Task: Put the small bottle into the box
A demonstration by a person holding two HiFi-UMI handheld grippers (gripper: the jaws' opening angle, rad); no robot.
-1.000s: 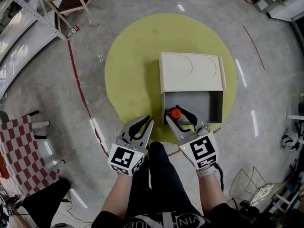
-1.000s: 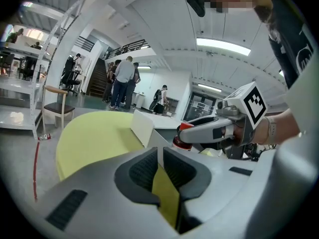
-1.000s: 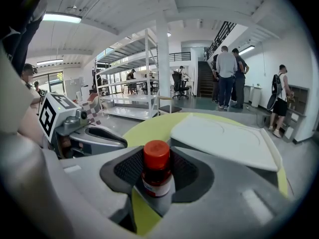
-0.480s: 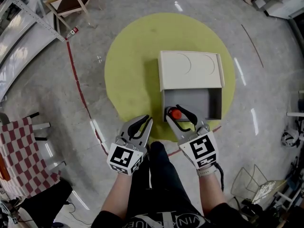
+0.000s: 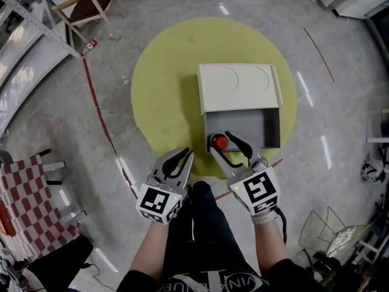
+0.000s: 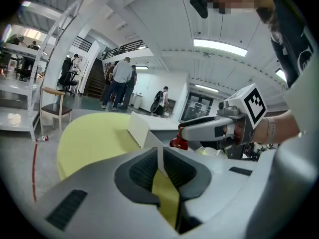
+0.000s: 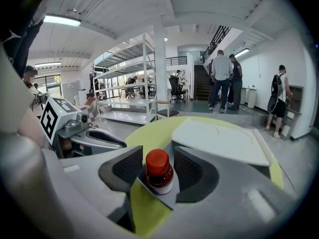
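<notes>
The small bottle with a red cap stands at the near left corner of the open grey box, whose cream lid is folded back. My right gripper reaches over the box's front wall. Its jaws are opening, with the bottle between the pads and a thin gap on each side. My left gripper hangs beside the box's left front, shut and holding nothing. In the left gripper view, the bottle shows under the right gripper's finger.
The box sits on a round yellow mat on the grey floor. A red line curves past the mat's left. A wooden chair stands far left, a checkered cloth near left, a wire basket near right. People stand far off.
The right gripper's jaws have spread slightly around the bottle. The box and mat have drifted a little left in the head view. The left gripper holds its place.
</notes>
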